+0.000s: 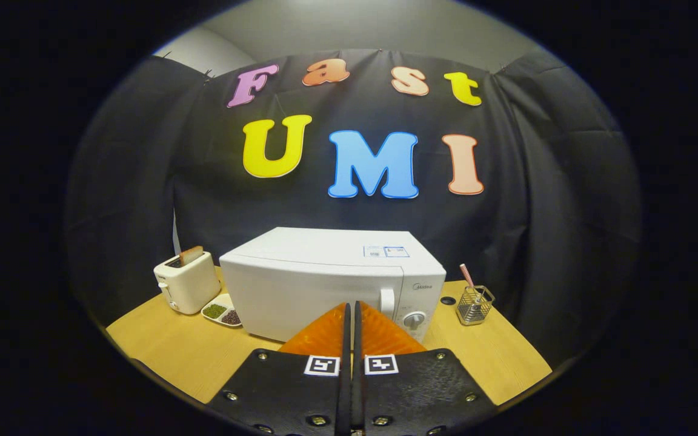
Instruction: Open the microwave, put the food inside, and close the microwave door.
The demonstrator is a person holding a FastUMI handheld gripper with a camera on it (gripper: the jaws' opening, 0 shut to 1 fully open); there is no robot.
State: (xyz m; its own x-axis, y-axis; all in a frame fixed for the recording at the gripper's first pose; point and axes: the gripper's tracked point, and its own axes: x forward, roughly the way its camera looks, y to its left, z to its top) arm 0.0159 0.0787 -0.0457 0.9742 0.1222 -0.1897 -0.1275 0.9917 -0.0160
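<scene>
The tongs [350, 315] sit at the bottom centre of the frame with their two wedge-shaped fingers pressed together and nothing between them. Just beyond the tips, at the centre of the frame, stands the microwave [325, 284], a smooth white boxy unit with rounded corners, its door closed; a pale vertical handle [388, 301] and a round dial [414, 320] sit on its right side, and a small sticker lies on its top. It rests on a light wooden worktop [167, 351] with a fine grain. To the left of the microwave is a cream toaster [186, 281] with rounded edges and a slice of browned bread [191, 255] standing up out of its slot. Between toaster and microwave lies a shallow white divided dish [222, 313], one section holding green grains, the other dark ones. At the right of the microwave stands a small wire mesh holder [474, 305] with a striped straw [467, 275] leaning in it, and a small dark disc [448, 300] lies flat beside it.
</scene>
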